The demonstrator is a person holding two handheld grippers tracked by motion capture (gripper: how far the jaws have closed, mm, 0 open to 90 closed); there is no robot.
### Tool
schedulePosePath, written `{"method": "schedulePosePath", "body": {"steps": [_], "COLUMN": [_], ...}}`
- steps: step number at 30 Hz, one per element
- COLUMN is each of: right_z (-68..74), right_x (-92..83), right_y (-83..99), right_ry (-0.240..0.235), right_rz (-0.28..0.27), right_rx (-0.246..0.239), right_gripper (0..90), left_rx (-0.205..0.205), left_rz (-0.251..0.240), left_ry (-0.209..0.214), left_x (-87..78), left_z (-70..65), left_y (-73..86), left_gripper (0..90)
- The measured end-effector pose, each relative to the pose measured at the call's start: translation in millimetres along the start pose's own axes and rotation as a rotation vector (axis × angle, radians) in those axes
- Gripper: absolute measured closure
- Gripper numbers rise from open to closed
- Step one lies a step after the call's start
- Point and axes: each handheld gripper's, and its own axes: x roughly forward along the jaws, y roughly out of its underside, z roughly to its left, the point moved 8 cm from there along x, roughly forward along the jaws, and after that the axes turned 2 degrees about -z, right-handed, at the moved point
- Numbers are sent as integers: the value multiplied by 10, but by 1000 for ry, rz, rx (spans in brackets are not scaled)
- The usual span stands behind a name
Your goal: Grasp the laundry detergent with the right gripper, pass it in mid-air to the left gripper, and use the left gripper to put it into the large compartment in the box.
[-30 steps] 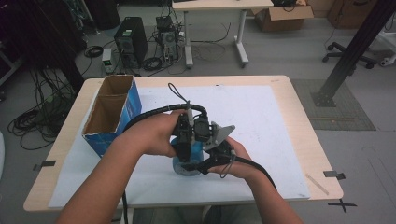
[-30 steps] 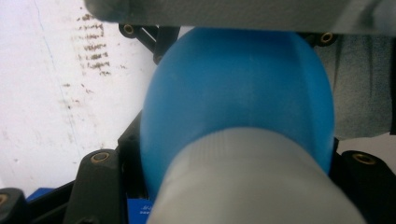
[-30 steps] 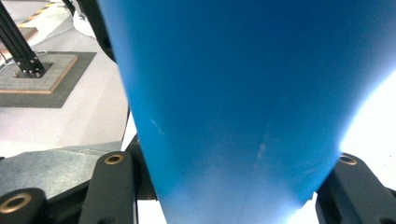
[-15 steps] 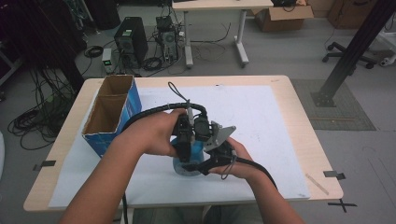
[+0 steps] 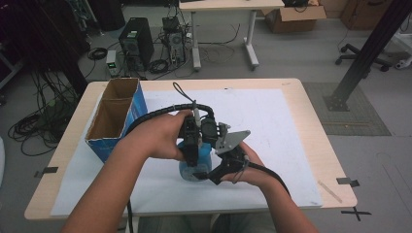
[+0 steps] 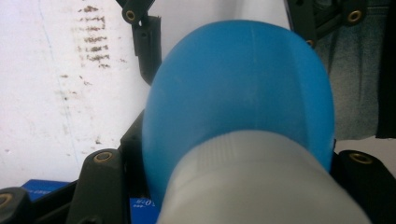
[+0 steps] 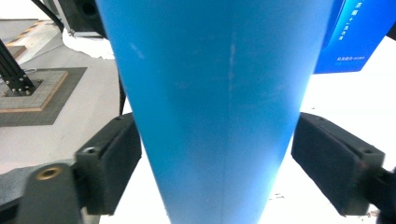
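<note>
Two grippers work on one blue bottle (image 5: 194, 167), which stands on the white sheet (image 5: 272, 126) at the near centre of the table (image 5: 311, 116), between the person's hands.

Nearest, the right gripper (image 5: 214, 172) comes in from the right. In the right gripper view its two black pads (image 7: 109, 170) stand on either side of the bottle's blue body (image 7: 210, 102). Both pads appear to touch the body, so the right gripper is judged to be clamped on it, holding it steady.

Just beyond, the left gripper (image 5: 192, 145) points down over the bottle from above. In the left gripper view the pale ribbed cap (image 6: 261, 182) lies closest to the camera, with the blue shoulder (image 6: 238, 84) beyond it. The jaws sit low at either side of the cap, but contact is hidden; whether they grip it cannot be told.

The bottle's long axis is upright and runs along the left gripper's line of sight. Any twist of the cap would turn about this axis.

Farther left stands an open blue cardboard box (image 5: 116, 114), well apart from the bottle.
</note>
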Motion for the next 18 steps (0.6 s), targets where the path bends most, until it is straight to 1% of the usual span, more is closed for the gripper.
{"method": "schedulePosePath", "body": {"steps": [2,5,10,13,15,17,18], "right_z": [3,-19,-46,-49,-48,-42,-43], "right_x": [-5,-10,-23,-43,-70,-120,-154], "right_y": [0,1,6,-1,-9,-25,-35], "right_ry": [-6,5,8,-3,-4,-1,2], "right_rz": [-1,-6,-14,-18,-20,-21,-21], "right_rx": [6,15,35,50,52,46,36], "right_gripper": [140,84,39,6,8,8,9], "left_rx": [-1,-4,-12,-28,-43,-56,-71], "left_rz": [1,4,-1,-1,-2,0,2], "left_ry": [-1,4,10,14,18,24,28], "left_x": [-5,-7,-10,-24,-40,-63,-75], "left_z": [8,11,11,21,26,35,40], "left_y": [1,2,7,18,28,43,52], "left_gripper": [392,392,391,391,391,391,391]}}
